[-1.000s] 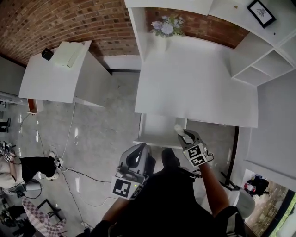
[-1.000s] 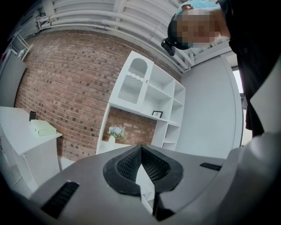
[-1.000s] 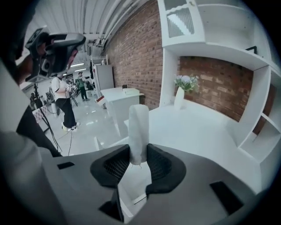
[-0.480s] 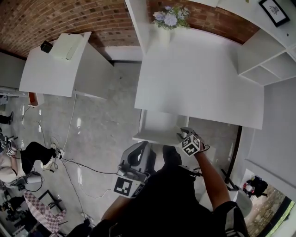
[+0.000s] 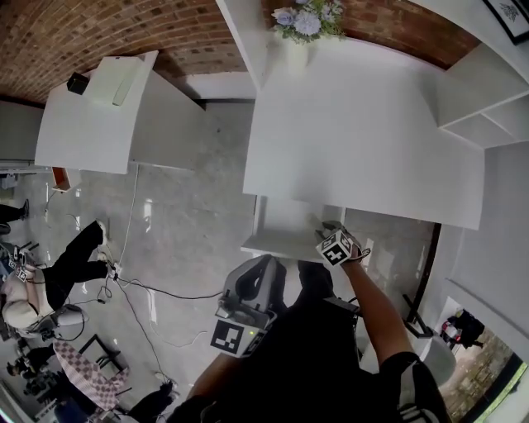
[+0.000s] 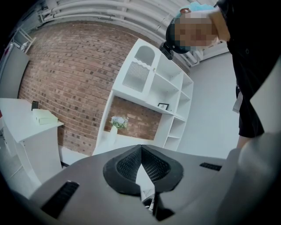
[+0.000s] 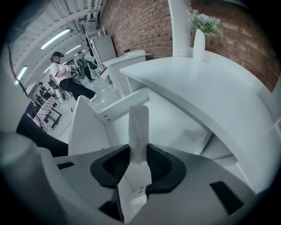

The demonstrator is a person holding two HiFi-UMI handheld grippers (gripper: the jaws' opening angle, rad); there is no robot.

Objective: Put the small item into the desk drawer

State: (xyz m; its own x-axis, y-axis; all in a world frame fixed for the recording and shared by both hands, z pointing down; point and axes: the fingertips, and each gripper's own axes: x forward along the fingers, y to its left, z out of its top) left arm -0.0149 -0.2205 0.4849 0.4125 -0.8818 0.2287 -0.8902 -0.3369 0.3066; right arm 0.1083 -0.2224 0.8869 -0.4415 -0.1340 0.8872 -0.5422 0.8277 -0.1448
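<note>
The white desk [image 5: 355, 140] has its drawer [image 5: 285, 223] pulled open under the front left corner. My right gripper [image 5: 324, 231] hovers at the drawer's right front edge, shut on the small item [image 7: 138, 127], a pale white stick that pokes out past the pads. In the right gripper view the item points into the drawer's bare inside [image 7: 175, 127], just below the desk top. My left gripper [image 5: 263, 266] hangs lower, close to my body and apart from the drawer. Its jaws meet at the tips [image 6: 140, 151] with nothing between them.
A vase of flowers [image 5: 302, 25] stands at the desk's back edge. White shelving [image 5: 471, 99] rises on the right. A white cabinet [image 5: 107, 116] with a book on it stands at the left. Cables [image 5: 140, 289] and a person [image 5: 50, 281] are on the floor at the left.
My right gripper has moved forward with the item, from just in front of the drawer to over its front edge. The left gripper has stayed near my body.
</note>
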